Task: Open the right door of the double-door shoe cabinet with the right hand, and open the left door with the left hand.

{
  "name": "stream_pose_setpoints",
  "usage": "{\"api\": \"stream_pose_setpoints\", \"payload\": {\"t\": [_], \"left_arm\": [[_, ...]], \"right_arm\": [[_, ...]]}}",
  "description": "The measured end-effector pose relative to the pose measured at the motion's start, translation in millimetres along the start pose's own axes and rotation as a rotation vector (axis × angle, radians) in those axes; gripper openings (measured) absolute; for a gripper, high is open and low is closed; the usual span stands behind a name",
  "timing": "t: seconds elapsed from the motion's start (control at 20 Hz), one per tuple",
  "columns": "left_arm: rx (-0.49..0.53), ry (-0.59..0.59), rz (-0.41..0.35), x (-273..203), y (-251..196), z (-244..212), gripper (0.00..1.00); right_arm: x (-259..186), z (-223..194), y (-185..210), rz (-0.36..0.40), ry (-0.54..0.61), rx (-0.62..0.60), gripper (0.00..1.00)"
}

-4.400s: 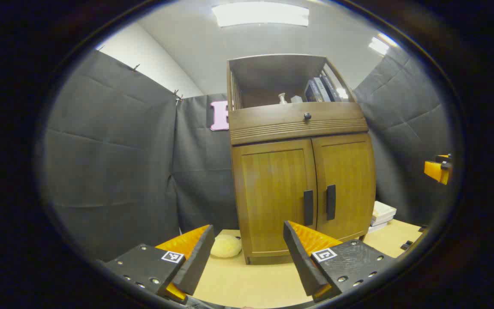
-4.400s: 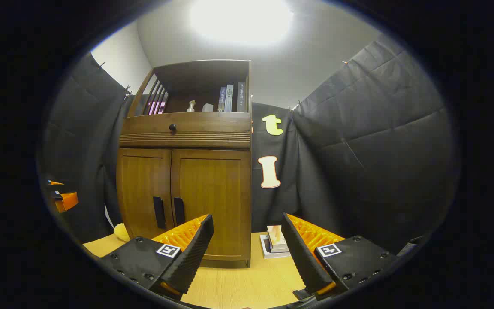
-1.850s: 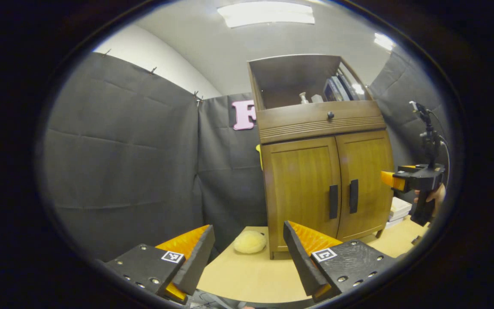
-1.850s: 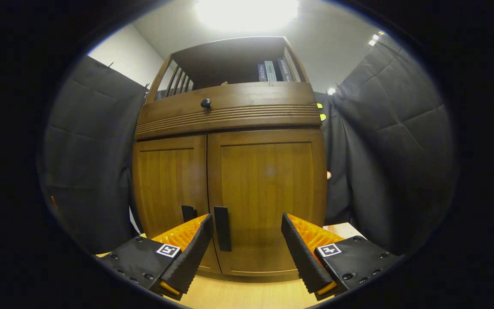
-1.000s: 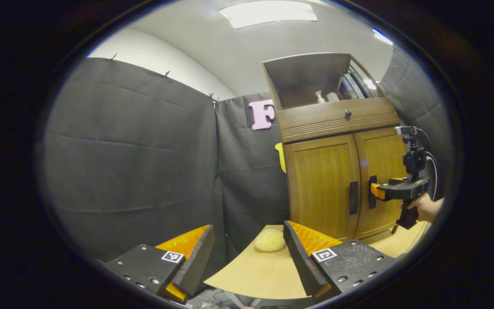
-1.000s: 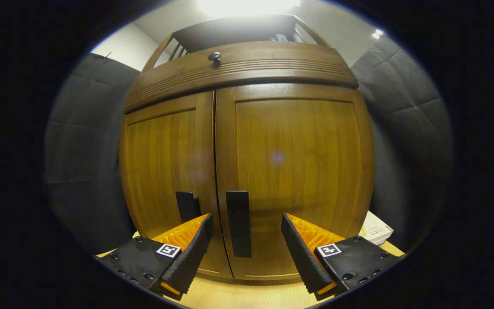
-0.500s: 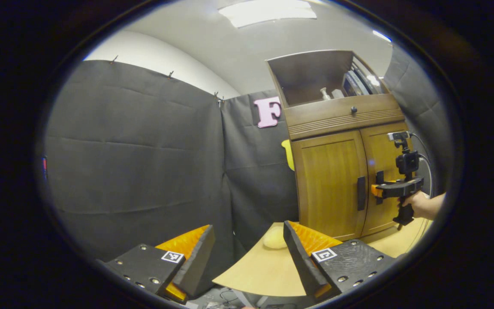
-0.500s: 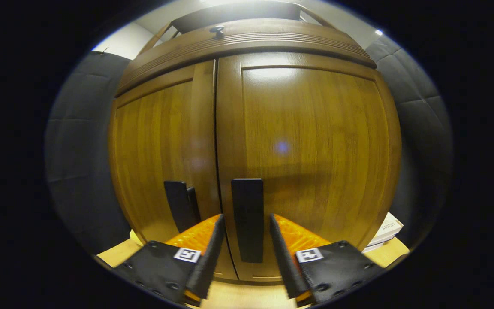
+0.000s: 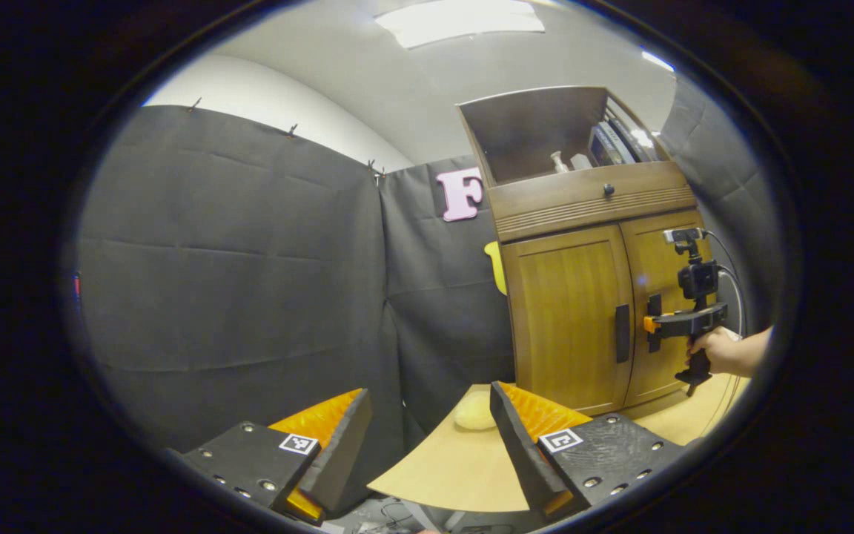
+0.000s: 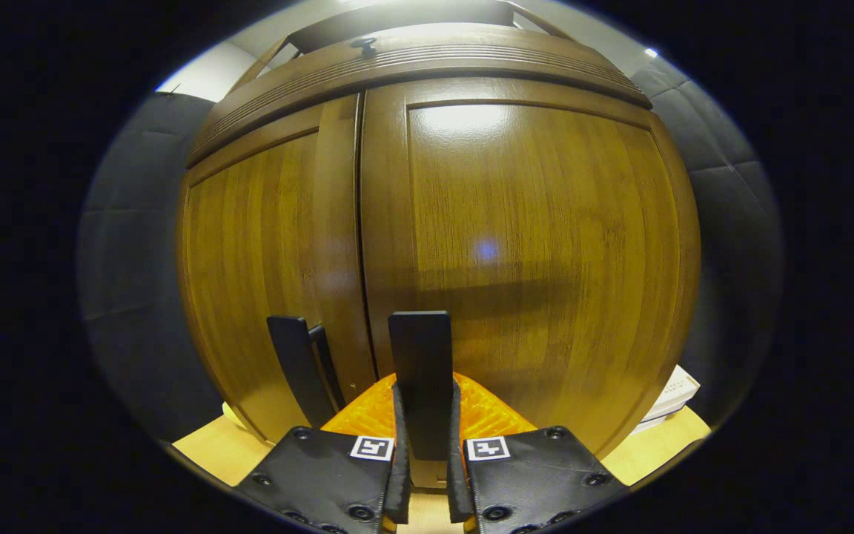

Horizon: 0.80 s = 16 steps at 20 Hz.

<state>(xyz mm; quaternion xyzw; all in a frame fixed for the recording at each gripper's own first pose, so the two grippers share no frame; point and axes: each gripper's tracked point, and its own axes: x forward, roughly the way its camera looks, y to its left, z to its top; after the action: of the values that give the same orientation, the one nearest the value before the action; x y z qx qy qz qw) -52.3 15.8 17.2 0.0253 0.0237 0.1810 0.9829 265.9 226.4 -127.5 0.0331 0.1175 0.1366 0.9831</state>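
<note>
Right door handle sits clamped between right gripper fingers.

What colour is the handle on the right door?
Black. The right door handle shows best in the right gripper view, clamped by the right gripper.

Recording booth – black cloth walls, wooden cabinet.

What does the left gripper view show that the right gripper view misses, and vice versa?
Left gripper view: the left gripper, jaws open, far from the shoe cabinet; a hand holding the right gripper at the right door's handle; shelf books; a yellow lump. Right gripper view: close up, jaws shut on that handle. Both: two closed doors, the left door's handle.
</note>
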Motion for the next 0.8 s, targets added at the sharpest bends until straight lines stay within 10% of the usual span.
{"api": "stream_pose_setpoints", "payload": {"t": [0.8], "left_arm": [[-0.035, -0.022, -0.138, 23.9, -83.3, 16.4, 0.94]], "right_arm": [[-56.5, 2.6, -3.8, 0.088, 0.001, 0.007, 0.22]]}}
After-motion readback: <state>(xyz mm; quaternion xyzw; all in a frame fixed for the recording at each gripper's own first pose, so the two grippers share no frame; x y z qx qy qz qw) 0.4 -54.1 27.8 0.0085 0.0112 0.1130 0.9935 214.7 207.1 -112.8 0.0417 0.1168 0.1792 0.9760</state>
